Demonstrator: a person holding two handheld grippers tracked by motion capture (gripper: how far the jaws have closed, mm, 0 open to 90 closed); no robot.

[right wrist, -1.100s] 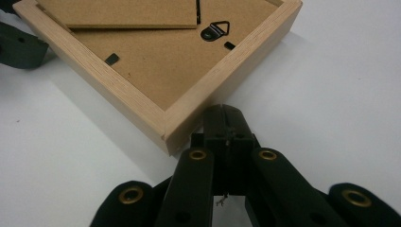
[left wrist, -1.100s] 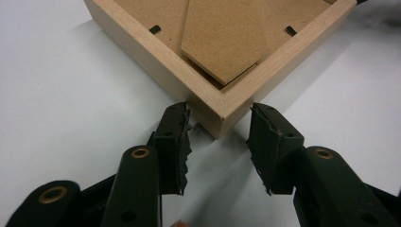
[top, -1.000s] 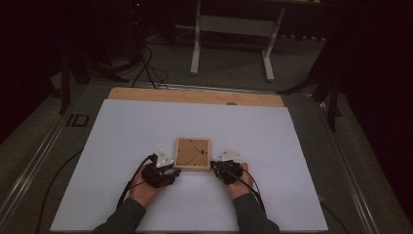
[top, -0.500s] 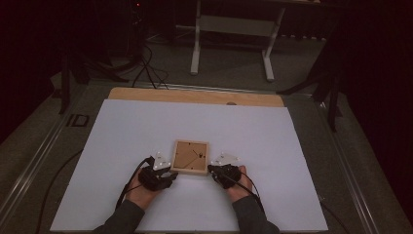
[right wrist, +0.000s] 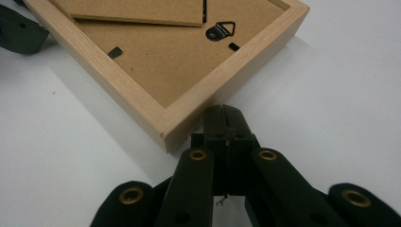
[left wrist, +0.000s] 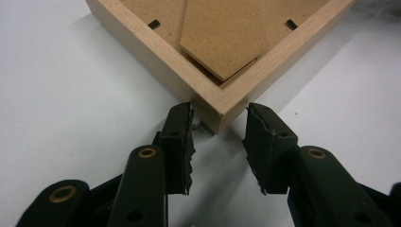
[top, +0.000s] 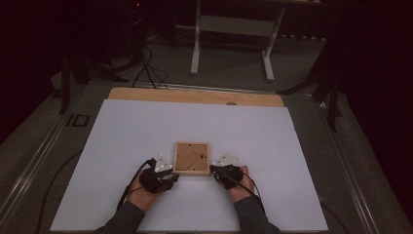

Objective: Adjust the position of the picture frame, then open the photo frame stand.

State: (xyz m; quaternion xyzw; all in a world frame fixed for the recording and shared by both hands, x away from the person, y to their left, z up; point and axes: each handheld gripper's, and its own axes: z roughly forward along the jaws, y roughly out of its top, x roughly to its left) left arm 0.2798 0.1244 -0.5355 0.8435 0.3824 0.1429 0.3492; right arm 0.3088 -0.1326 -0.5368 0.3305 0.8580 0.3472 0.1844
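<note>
- Left gripper (left wrist: 218, 142): the jaws stand apart and have just been closing. The near-left corner of the wooden frame (left wrist: 222, 101) sits between the tips. The left tip lies just beside the corner; the right tip is clear of it. No grip is made.
- Right gripper (right wrist: 226, 124): the jaws are fully closed with nothing between them. The closed tips rest against the frame's outer side, just beside its near-right corner.
- Wooden frame (top: 192, 158): it lies back side up on the white sheet (top: 122, 131), near the middle of the sheet's near edge, between the two grippers.
- Frame back: a fibreboard panel, a folded stand (right wrist: 137, 12) and a small metal hanger (right wrist: 222, 29) are visible.
</note>
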